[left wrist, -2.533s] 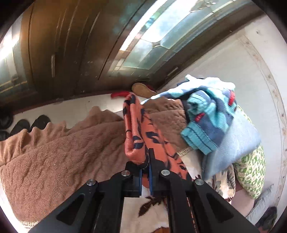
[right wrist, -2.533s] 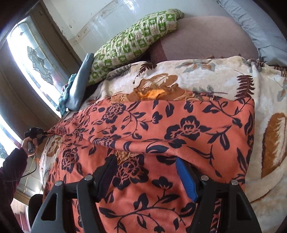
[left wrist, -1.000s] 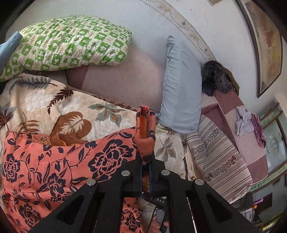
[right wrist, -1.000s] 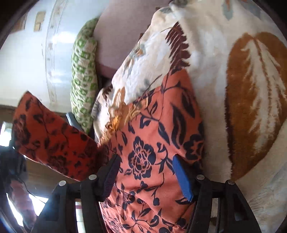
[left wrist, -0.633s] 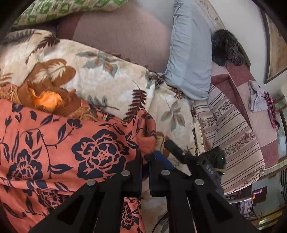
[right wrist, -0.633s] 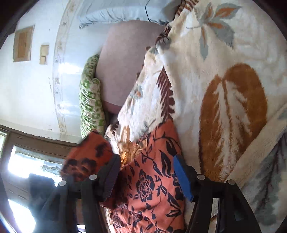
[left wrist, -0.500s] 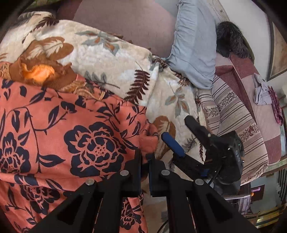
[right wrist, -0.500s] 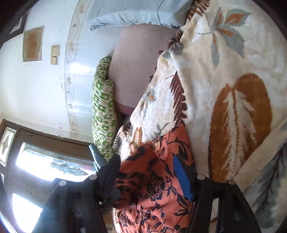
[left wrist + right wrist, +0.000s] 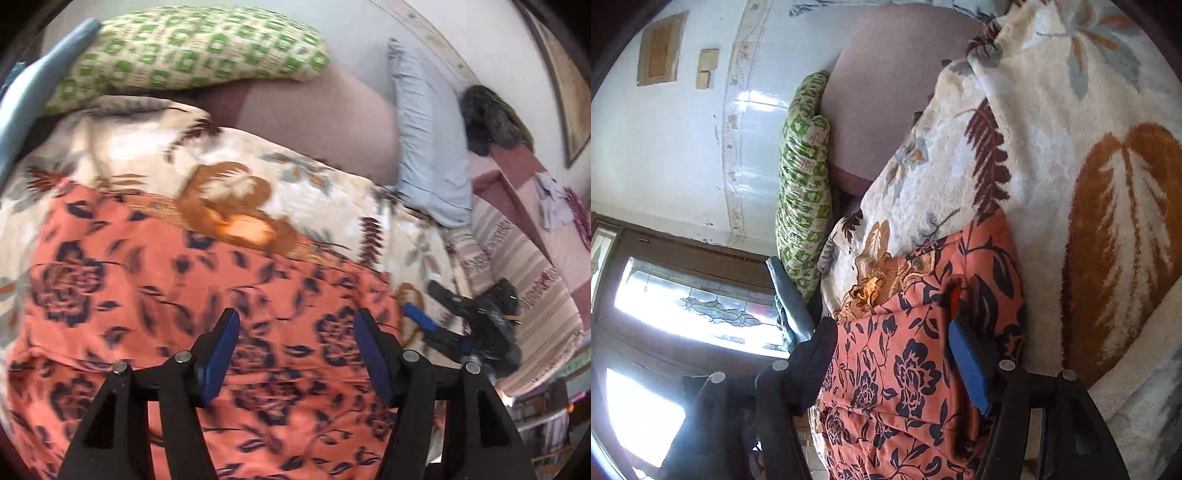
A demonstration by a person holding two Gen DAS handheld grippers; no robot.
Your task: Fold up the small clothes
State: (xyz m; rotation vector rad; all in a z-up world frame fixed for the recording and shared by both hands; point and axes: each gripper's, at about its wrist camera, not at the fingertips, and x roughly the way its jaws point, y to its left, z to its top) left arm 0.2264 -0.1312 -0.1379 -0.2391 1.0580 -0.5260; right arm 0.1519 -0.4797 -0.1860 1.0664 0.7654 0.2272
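Note:
An orange garment with dark blue flowers (image 9: 192, 295) lies folded over on a cream leaf-print blanket (image 9: 155, 155). My left gripper (image 9: 295, 332) is open just above the garment, holding nothing. The right gripper shows in the left wrist view (image 9: 424, 306) at the garment's right edge, its fingers apart. In the right wrist view my right gripper (image 9: 890, 350) is open over the garment (image 9: 905, 369), with the folded edge between its fingers. The blanket also shows in that view (image 9: 1071, 129).
A green checked pillow (image 9: 192, 48) and a light blue pillow (image 9: 428, 147) lie at the back against the wall. A striped sheet (image 9: 517, 266) covers the bed's right side. A stained-glass window (image 9: 701, 306) is at the left in the right wrist view.
My left gripper has opened and let go of the garment's corner, which now lies flat over the lower layer. The left view has pulled back. The right gripper has stayed open.

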